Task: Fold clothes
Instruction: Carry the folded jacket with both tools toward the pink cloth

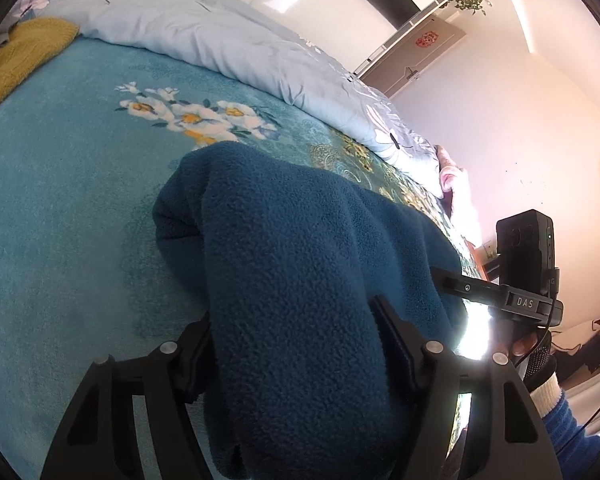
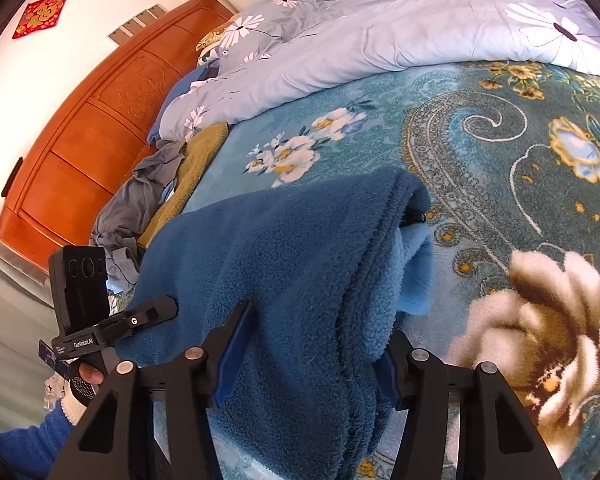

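A dark blue fleece garment lies bunched on the bed, one end raised between the fingers of my left gripper, whose pads press on it from both sides. In the right wrist view the same fleece fills the gap of my right gripper, gripped as a thick fold. A lighter blue inner side shows at its right edge. Each gripper appears in the other's view, clamped on the fleece edge: the right gripper and the left gripper.
A teal flowered blanket covers the bed. A pale blue duvet is heaped along the far side. A yellow knit and a crumpled grey garment lie by the wooden headboard. The bed edge runs beside a gloved hand.
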Action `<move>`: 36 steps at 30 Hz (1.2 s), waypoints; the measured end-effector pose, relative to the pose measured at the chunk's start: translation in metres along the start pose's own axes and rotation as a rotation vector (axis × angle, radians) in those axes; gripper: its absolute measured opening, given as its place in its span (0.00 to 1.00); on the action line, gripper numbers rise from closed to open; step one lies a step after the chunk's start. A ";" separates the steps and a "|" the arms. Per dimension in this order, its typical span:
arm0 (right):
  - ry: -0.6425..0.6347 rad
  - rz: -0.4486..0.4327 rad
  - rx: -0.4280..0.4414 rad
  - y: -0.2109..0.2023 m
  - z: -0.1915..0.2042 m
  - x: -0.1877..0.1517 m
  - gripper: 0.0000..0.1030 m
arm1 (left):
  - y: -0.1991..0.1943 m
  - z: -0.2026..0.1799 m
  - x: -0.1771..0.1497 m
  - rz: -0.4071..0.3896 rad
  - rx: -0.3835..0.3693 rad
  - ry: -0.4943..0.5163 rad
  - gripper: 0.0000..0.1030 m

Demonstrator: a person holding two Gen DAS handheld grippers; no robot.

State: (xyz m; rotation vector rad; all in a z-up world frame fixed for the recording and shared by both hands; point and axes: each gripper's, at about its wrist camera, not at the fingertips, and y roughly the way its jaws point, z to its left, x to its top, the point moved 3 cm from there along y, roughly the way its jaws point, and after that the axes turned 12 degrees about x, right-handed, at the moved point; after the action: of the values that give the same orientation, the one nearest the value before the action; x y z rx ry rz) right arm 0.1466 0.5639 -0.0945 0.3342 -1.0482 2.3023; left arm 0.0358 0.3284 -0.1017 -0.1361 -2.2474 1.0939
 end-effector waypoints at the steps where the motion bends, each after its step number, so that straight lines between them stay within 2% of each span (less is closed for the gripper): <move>1: -0.010 0.006 -0.007 -0.003 0.002 0.000 0.57 | 0.000 -0.002 0.000 -0.003 0.006 -0.001 0.70; 4: -0.036 0.030 -0.033 -0.005 0.002 -0.003 0.57 | 0.005 0.000 0.001 0.007 0.034 -0.016 0.70; 8: -0.010 0.012 -0.046 -0.004 -0.010 -0.007 0.60 | 0.013 0.014 -0.002 0.027 0.033 -0.064 0.70; 14: 0.070 -0.004 -0.001 0.007 -0.031 -0.016 0.80 | 0.019 0.019 -0.005 0.048 0.040 -0.046 0.71; 20: 0.153 -0.010 0.078 0.020 -0.047 -0.020 0.93 | 0.021 0.023 -0.006 0.054 0.023 -0.044 0.72; 25: 0.142 -0.002 0.106 0.029 -0.041 -0.017 0.92 | 0.022 0.024 -0.006 0.055 0.008 -0.045 0.72; 27: 0.138 -0.007 0.126 0.031 -0.037 -0.017 0.80 | 0.022 0.024 -0.006 0.053 0.004 -0.046 0.72; 30: 0.138 -0.013 0.143 0.030 -0.034 -0.016 0.71 | 0.022 0.023 -0.005 0.050 0.003 -0.040 0.72; 33: 0.138 -0.010 0.153 0.029 -0.031 -0.015 0.64 | 0.019 0.019 -0.005 0.041 0.010 -0.025 0.71; 36: 0.142 -0.006 0.155 0.028 -0.030 -0.014 0.63 | 0.015 0.014 -0.003 0.028 0.008 -0.019 0.70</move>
State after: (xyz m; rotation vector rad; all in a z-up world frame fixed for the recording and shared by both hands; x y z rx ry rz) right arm 0.1414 0.5663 -0.1373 0.2310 -0.8003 2.3693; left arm 0.0278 0.3270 -0.1208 -0.1556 -2.2639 1.1227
